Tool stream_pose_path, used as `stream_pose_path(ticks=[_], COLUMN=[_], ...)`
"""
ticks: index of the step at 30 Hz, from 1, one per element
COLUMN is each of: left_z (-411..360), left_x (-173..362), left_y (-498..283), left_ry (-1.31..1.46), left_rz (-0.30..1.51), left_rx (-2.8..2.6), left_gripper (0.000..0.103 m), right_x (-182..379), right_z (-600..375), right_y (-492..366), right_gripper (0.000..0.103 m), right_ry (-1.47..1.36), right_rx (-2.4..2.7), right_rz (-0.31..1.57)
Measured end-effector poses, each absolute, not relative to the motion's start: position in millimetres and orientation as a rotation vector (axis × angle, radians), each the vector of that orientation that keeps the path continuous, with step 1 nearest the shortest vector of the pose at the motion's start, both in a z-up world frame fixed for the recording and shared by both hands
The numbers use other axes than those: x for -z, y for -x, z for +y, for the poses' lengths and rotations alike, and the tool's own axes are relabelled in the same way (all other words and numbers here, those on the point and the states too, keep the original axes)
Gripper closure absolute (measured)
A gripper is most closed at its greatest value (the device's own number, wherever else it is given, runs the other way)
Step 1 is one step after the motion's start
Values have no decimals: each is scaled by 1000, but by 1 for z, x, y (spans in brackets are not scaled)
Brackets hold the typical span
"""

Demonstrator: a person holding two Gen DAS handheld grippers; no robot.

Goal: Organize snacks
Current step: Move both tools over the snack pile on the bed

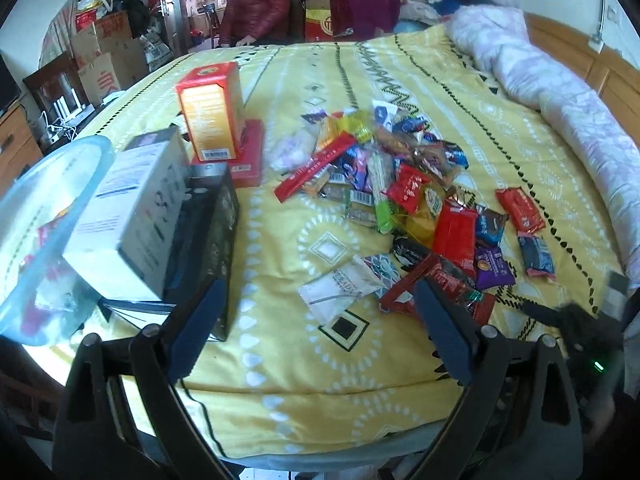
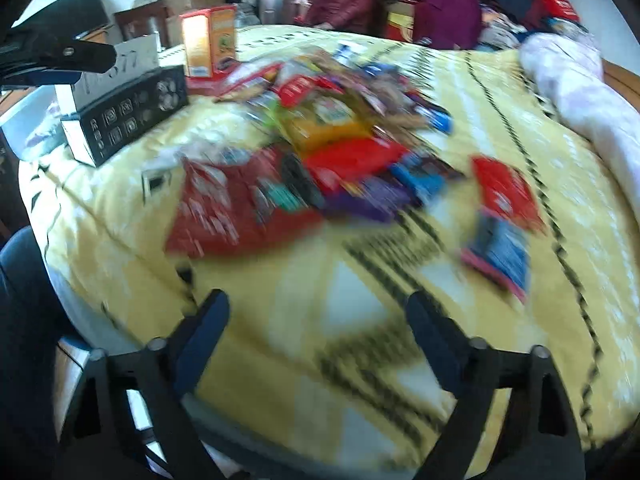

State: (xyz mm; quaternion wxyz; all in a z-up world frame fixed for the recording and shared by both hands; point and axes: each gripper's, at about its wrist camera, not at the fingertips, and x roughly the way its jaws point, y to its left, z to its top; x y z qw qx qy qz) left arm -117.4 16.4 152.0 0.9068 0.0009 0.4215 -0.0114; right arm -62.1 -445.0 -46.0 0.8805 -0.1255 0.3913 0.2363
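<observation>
Left wrist view: a heap of wrapped snacks (image 1: pixel 392 184) lies spread across the middle of a yellow patterned bedspread (image 1: pixel 312 392), with the left gripper (image 1: pixel 320 328) hanging above the bed's near edge, its 2 blue-padded fingers (image 1: pixel 196 332) standing apart and nothing between them. To the left of the heap stand an orange carton (image 1: pixel 212 116) on a flat red box (image 1: pixel 250 156), a white box (image 1: pixel 132 216) and a dark patterned box (image 1: pixel 208 240) touching it, and a clear plastic tub (image 1: pixel 44 236) at the bed's corner. A rolled pinkish quilt (image 1: pixel 560 92) runs along the right side. A person in a dark red padded jacket (image 1: pixel 254 8) sits beyond the far edge. Right wrist view (heavily blurred): the right gripper (image 2: pixel 320 328) is also above the near edge of the bedspread, jaws apart and empty, short of a large red packet (image 2: pixel 224 208) at the front of the heap. A separate red packet (image 2: pixel 506 192) and a blue one (image 2: pixel 500 252) lie to the right.
</observation>
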Motion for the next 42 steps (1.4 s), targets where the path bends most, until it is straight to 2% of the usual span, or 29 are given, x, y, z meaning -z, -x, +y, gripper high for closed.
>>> stream_pose_path(ticks=[3, 7, 11, 13, 14, 17, 24, 29, 35, 40, 42], left_z=[27, 39, 46, 49, 50, 46, 16, 5, -46, -100, -121], left_x=[-161, -170, -170, -168, -166, -155, -120, -89, -90, -87, -78], left_y=[122, 124, 122, 122, 122, 123, 121, 111, 94, 49, 31], left_ry=[11, 18, -1, 14, 22, 33, 67, 182, 110, 7, -41], left_rz=[848, 824, 812, 812, 813, 823, 917, 1026, 1017, 1014, 1014], left_rx=[15, -3, -25, -26, -19, 10, 155, 235, 403, 494, 492], left_gripper=[6, 4, 3, 3, 3, 3, 3, 5, 5, 16, 16], right_x=[50, 66, 51, 32, 25, 11, 48, 68, 64, 62, 64], right_z=[-410, -353, -303, -301, -306, -344, -457, -522, -534, -547, -549], right_y=[33, -24, -46, -32, -24, 14, 56, 54, 49, 52, 52], right_gripper=[30, 32, 33, 27, 22, 17, 16, 16, 14, 14, 14], right_ry=[260, 256, 241, 222, 221, 200, 194, 29, -73, -133, -156], right_rx=[-543, -539, -609, -634, -637, -633, -455, -313, -334, -339, -335], right_rz=[843, 901, 919, 880, 863, 795, 830, 853, 835, 826, 826])
